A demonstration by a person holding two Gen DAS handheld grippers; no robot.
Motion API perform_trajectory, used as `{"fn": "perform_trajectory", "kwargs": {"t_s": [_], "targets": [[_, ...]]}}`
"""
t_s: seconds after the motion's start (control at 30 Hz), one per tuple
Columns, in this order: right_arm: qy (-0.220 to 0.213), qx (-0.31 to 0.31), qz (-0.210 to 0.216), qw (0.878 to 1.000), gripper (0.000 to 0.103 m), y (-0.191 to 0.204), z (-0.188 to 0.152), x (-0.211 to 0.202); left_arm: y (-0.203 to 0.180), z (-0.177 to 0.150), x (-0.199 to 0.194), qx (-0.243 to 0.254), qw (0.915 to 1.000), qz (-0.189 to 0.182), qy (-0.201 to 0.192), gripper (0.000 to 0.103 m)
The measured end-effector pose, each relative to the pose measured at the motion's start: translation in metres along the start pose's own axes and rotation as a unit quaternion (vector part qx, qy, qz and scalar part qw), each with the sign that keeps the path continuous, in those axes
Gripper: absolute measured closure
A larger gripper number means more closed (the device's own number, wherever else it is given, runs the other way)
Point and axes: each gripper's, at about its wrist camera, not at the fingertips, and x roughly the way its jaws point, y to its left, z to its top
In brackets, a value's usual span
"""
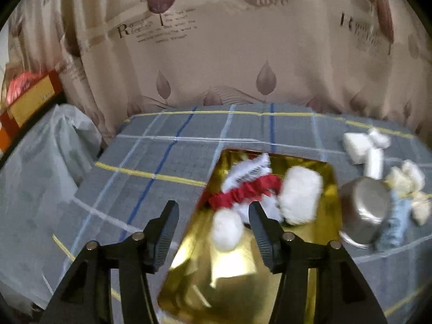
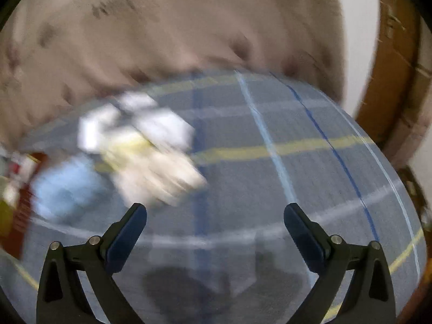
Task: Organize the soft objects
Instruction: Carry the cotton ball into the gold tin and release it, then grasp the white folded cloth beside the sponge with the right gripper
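A shiny gold tray (image 1: 243, 270) lies on the grey plaid cloth (image 1: 151, 162). In it sit a red ruffled soft piece (image 1: 243, 191), a big white fluffy pad (image 1: 301, 194) and a white pom-pom (image 1: 225, 229). My left gripper (image 1: 213, 210) hovers over the tray's near left part, jaws open and holding nothing; the pom-pom lies below, between the fingers. To the tray's right are white soft blocks (image 1: 361, 145), a cream bow-like piece (image 1: 405, 186) and a light blue soft item (image 1: 391, 229). The right wrist view is blurred; my right gripper (image 2: 216, 208) is open and empty over bare cloth, right of the cream piece (image 2: 159, 178).
A steel pot (image 1: 361, 210) lies on its side between the tray and the blue item. A patterned curtain (image 1: 216, 54) hangs behind the table. A plastic-covered bundle (image 1: 46, 167) and a red-yellow box (image 1: 29, 97) are at left. A wooden frame (image 2: 391, 67) stands at right.
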Motion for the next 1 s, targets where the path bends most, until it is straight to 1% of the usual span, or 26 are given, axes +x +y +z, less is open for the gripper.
{"fn": "perform_trajectory", "kwargs": {"t_s": [0.03, 0.07, 0.13, 0.2, 0.27, 0.3, 0.33, 0.37, 0.4, 0.43, 0.5, 0.6, 0.67, 0.73, 0.8, 0.87, 1.0], "targets": [[-0.001, -0.008, 0.036, 0.999, 0.001, 0.014, 0.016, -0.005, 0.000, -0.003, -0.007, -0.006, 1.0000, 0.001, 0.005, 0.048], [0.004, -0.020, 0.061, 0.998, 0.002, 0.027, 0.029, -0.006, 0.000, -0.007, -0.015, -0.010, 0.9999, 0.004, 0.011, 0.048], [0.015, -0.051, 0.106, 0.993, 0.002, 0.058, 0.054, -0.004, -0.002, -0.019, -0.034, -0.023, 0.9995, -0.003, 0.021, 0.048], [0.028, -0.075, 0.141, 0.987, 0.002, 0.085, 0.068, 0.004, -0.005, -0.035, -0.049, -0.034, 0.9988, -0.007, 0.033, 0.048], [0.047, -0.093, 0.160, 0.982, 0.003, 0.111, 0.077, 0.019, -0.005, -0.052, -0.064, -0.049, 0.9980, -0.007, 0.040, 0.048], [0.057, -0.100, 0.163, 0.980, 0.004, 0.121, 0.080, 0.028, -0.003, -0.065, -0.073, -0.065, 0.9970, -0.002, 0.041, 0.048], [0.068, -0.105, 0.161, 0.979, 0.008, 0.132, 0.082, 0.039, -0.001, -0.073, -0.078, -0.078, 0.9961, 0.003, 0.042, 0.048], [0.079, -0.105, 0.158, 0.979, 0.016, 0.142, 0.083, 0.052, 0.002, -0.080, -0.082, -0.090, 0.9950, 0.006, 0.042, 0.048], [0.088, -0.102, 0.156, 0.979, 0.019, 0.148, 0.084, 0.062, 0.006, -0.091, -0.087, -0.105, 0.9935, 0.009, 0.043, 0.048], [0.099, -0.094, 0.157, 0.978, 0.021, 0.152, 0.084, 0.073, 0.008, -0.098, -0.089, -0.109, 0.9929, 0.013, 0.045, 0.048], [0.114, -0.074, 0.153, 0.979, 0.021, 0.156, 0.087, 0.093, 0.012, -0.112, -0.090, -0.107, 0.9924, 0.031, 0.053, 0.048], [0.128, -0.058, 0.147, 0.979, 0.021, 0.161, 0.087, 0.110, 0.018, -0.122, -0.087, -0.104, 0.9920, 0.042, 0.058, 0.048], [0.135, -0.058, 0.133, 0.980, 0.021, 0.166, 0.088, 0.120, 0.021, -0.123, -0.082, -0.110, 0.9910, 0.037, 0.067, 0.048], [0.138, -0.056, 0.125, 0.981, 0.021, 0.168, 0.087, 0.125, 0.020, -0.123, -0.076, -0.105, 0.9914, 0.032, 0.072, 0.048], [0.143, -0.051, 0.120, 0.981, 0.021, 0.168, 0.088, 0.134, 0.016, -0.126, -0.071, -0.092, 0.9920, 0.033, 0.079, 0.048], [0.143, -0.051, 0.117, 0.981, 0.021, 0.170, 0.091, 0.139, 0.012, -0.127, -0.068, -0.082, 0.9928, 0.026, 0.084, 0.048], [0.157, -0.047, 0.114, 0.980, 0.023, 0.172, 0.092, 0.151, 0.000, -0.129, -0.065, -0.052, 0.9947, 0.024, 0.085, 0.048]]}}
